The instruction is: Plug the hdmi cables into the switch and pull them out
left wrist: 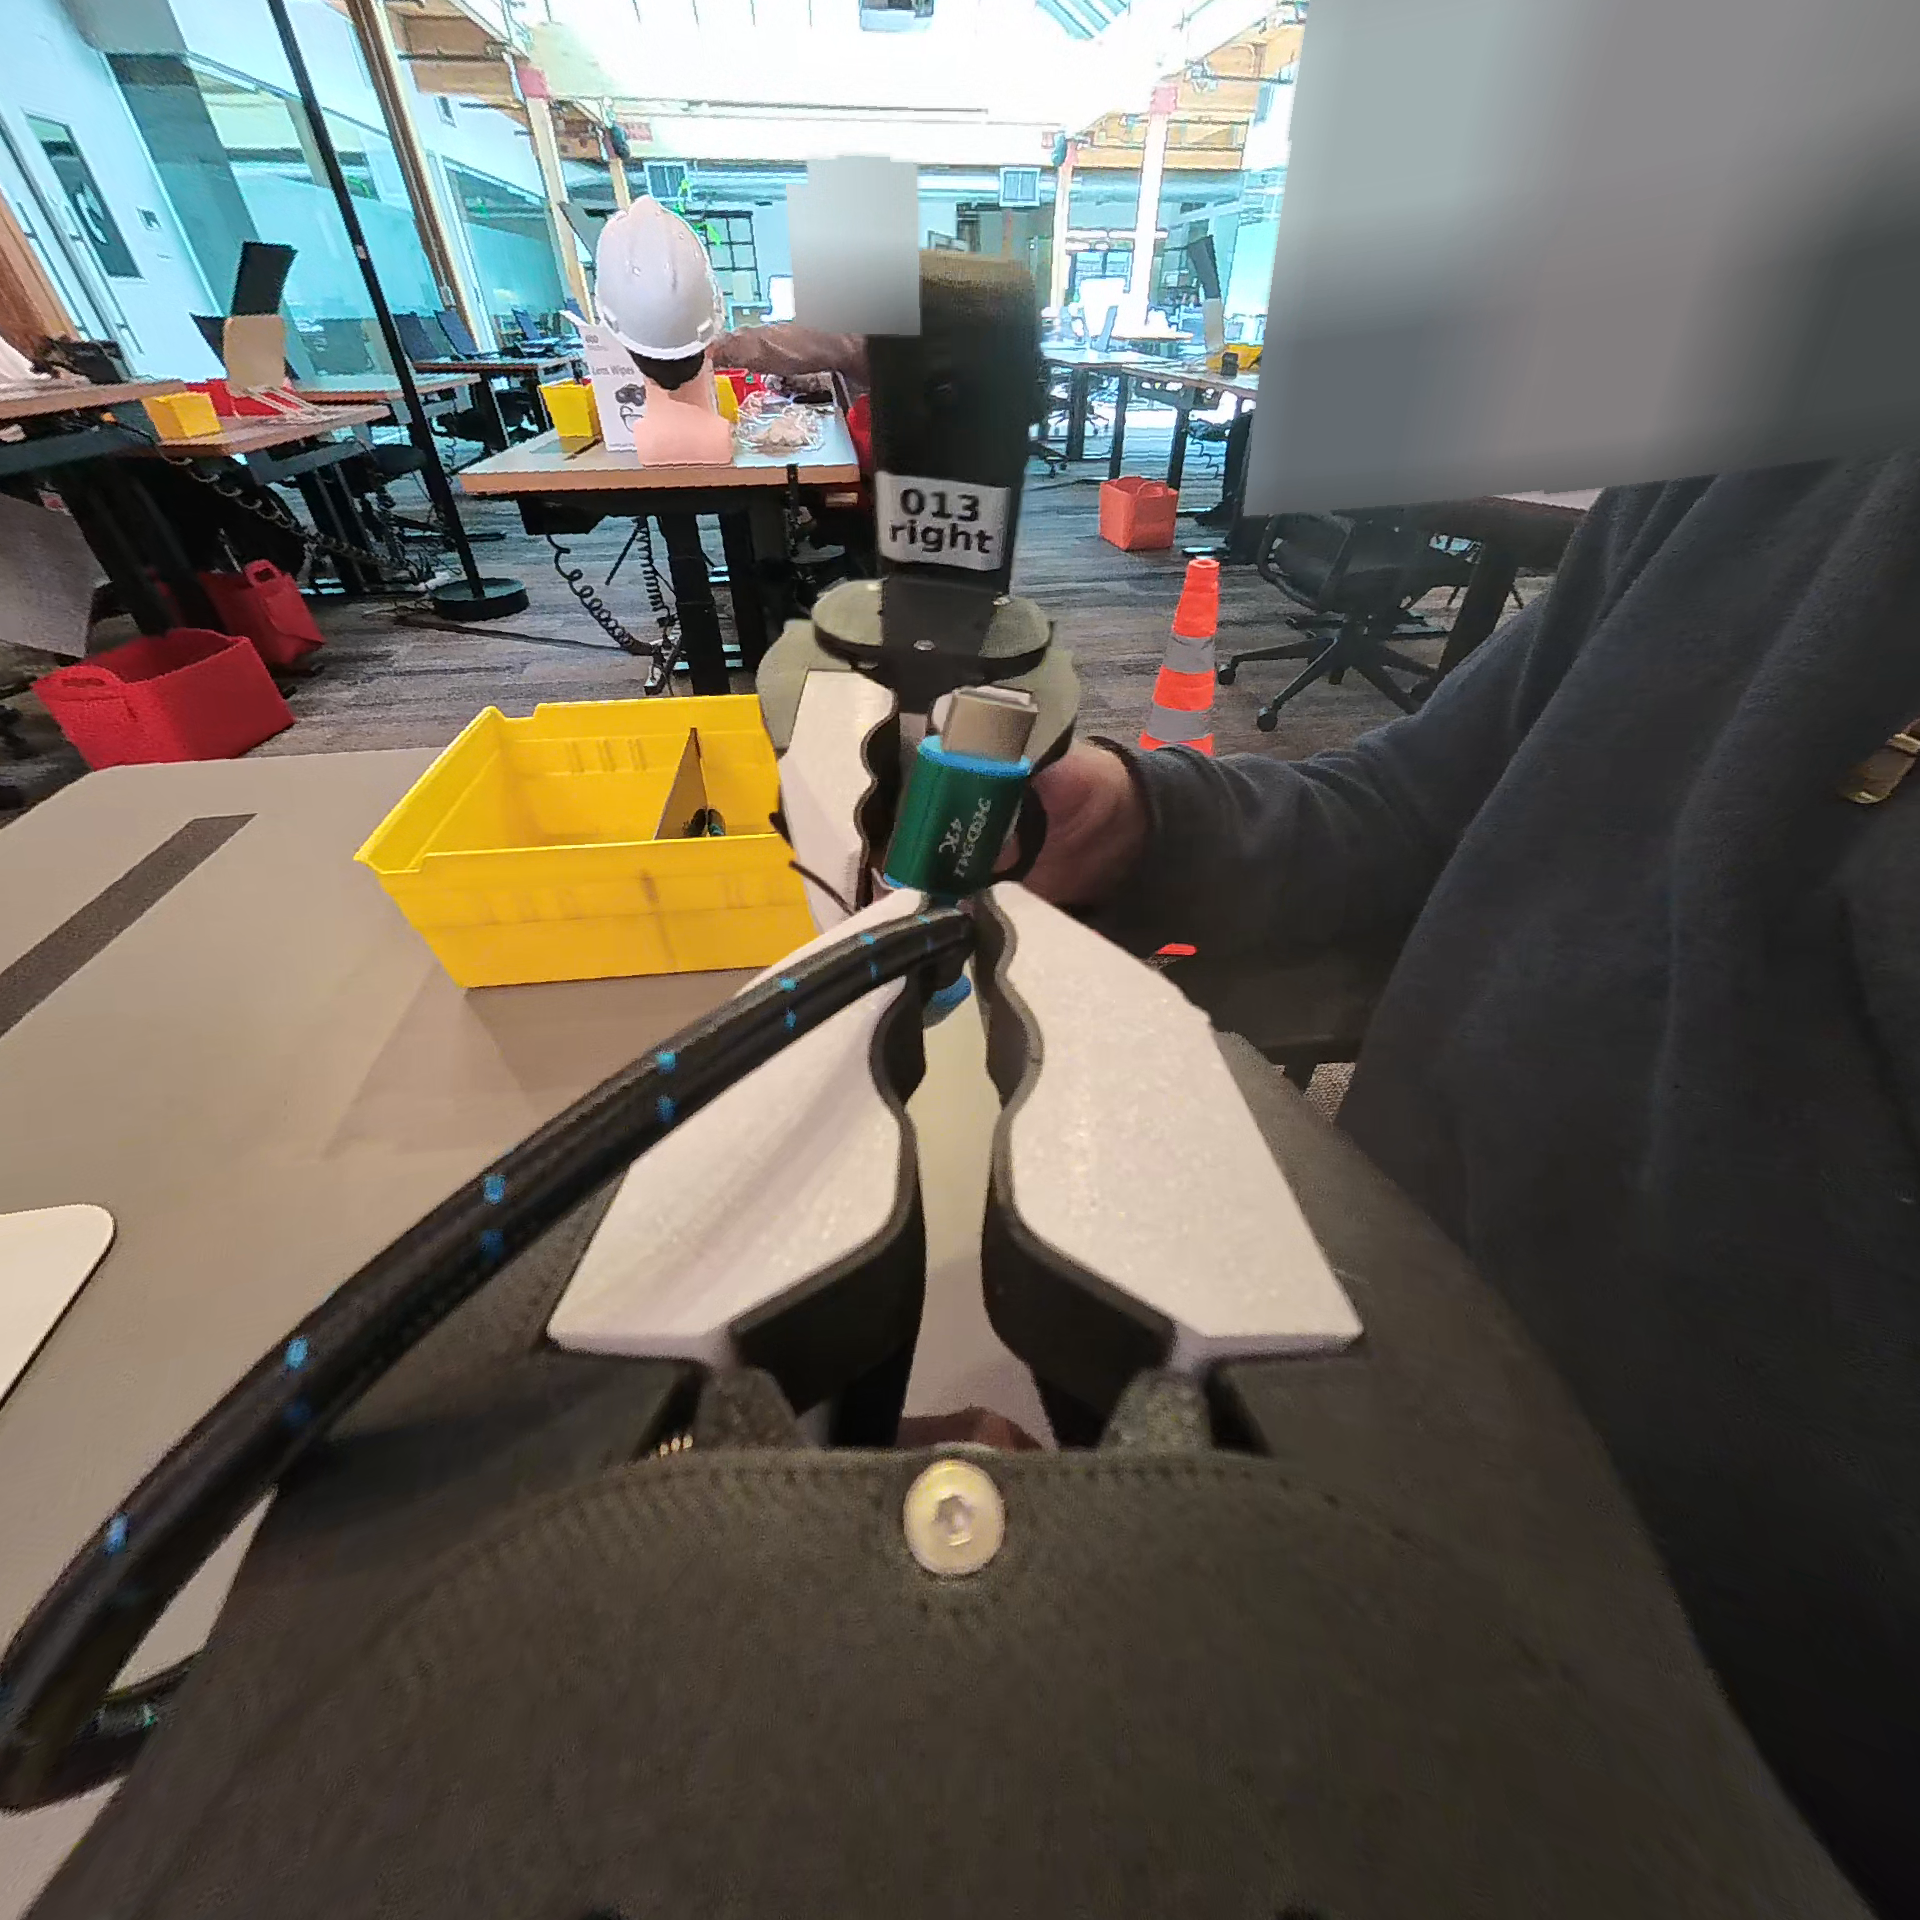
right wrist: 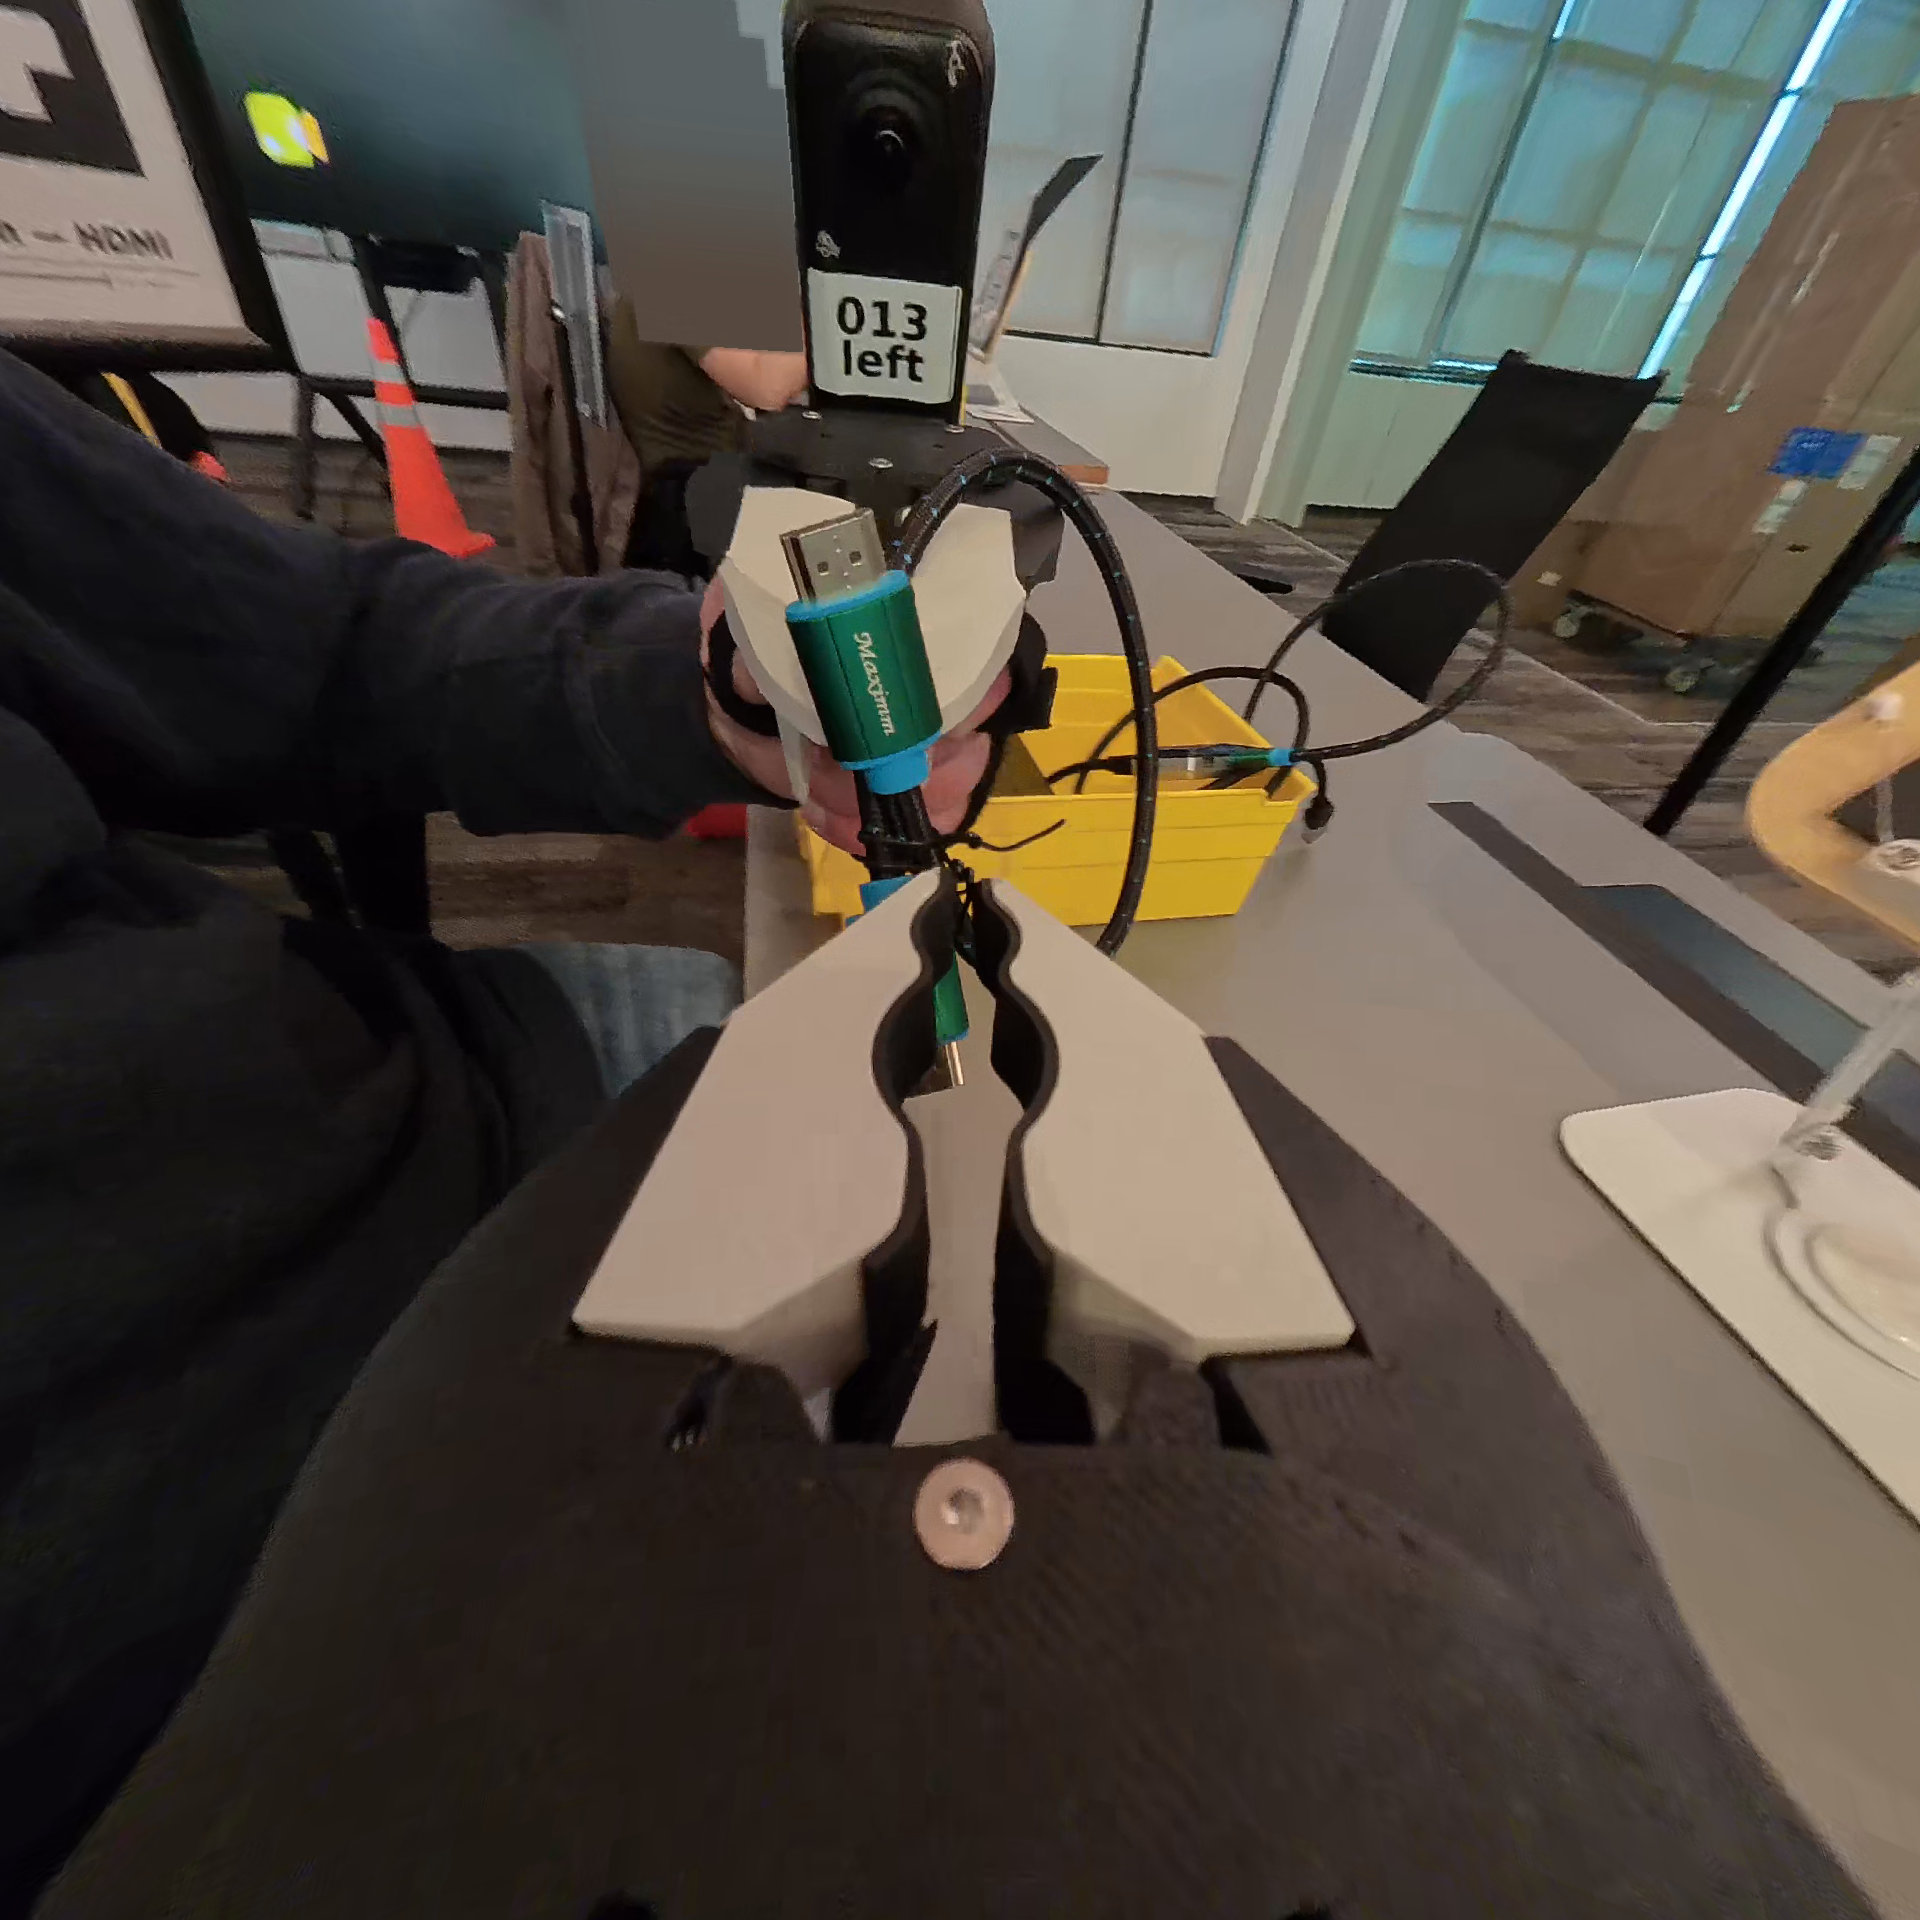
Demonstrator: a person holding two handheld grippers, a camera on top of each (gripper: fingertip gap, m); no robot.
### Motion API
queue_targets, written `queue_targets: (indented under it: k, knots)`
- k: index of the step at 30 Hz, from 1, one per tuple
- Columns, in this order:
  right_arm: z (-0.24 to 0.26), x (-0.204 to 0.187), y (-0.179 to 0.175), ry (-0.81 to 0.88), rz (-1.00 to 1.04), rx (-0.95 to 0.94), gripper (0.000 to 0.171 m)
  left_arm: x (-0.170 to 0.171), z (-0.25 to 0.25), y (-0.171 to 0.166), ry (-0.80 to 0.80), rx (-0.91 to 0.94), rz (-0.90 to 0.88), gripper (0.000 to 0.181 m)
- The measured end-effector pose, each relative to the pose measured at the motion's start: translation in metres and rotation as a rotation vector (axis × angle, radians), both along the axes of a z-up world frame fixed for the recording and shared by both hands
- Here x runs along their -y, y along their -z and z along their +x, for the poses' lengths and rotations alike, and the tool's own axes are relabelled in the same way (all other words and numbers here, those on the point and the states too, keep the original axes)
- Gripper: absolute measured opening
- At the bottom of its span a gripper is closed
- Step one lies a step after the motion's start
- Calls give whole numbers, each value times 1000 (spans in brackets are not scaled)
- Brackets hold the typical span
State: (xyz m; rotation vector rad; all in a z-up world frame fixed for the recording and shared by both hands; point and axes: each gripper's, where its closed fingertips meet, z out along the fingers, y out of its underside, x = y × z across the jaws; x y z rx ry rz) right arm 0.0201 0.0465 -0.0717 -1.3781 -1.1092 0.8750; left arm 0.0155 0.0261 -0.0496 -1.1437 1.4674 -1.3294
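Observation:
A black braided HDMI cable (left wrist: 499,1195) with blue flecks is bundled, with a green plug at each end. My left gripper (left wrist: 961,920) is shut on the cable just below one green plug (left wrist: 951,816), whose metal tip points up. My right gripper (right wrist: 961,894) faces it tip to tip and is shut on the same bundle. The second green plug (right wrist: 951,1008) lies between the right gripper's fingers, pointing back toward the camera. The upright plug also shows in the right wrist view (right wrist: 868,675). Both grippers are held above the near edge of the grey table (right wrist: 1403,1039).
A yellow bin (left wrist: 582,862) stands on the table just beyond the grippers; in the right wrist view (right wrist: 1174,831) it holds more black cable and a small grey device (right wrist: 1205,764). A white stand base (right wrist: 1714,1226) is at the right. A person's dark sleeve (left wrist: 1558,883) is close by. My left and right fingertips are right by each other.

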Motion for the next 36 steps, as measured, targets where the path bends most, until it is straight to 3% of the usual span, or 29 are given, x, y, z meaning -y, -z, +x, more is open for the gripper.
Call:
queue_targets:
  k: [7,16,36]
  knots:
    - [3,-2,-3,-35,-132,-107,0,-2,0,1,-3,3,-8,6]
    - [5,-20,2,63,-161,-125,0,-18,3,6,-70,16,-44,7]
    - [20,-50,6,342,-29,-53,0,-42,22,15,-307,18,-68,45]
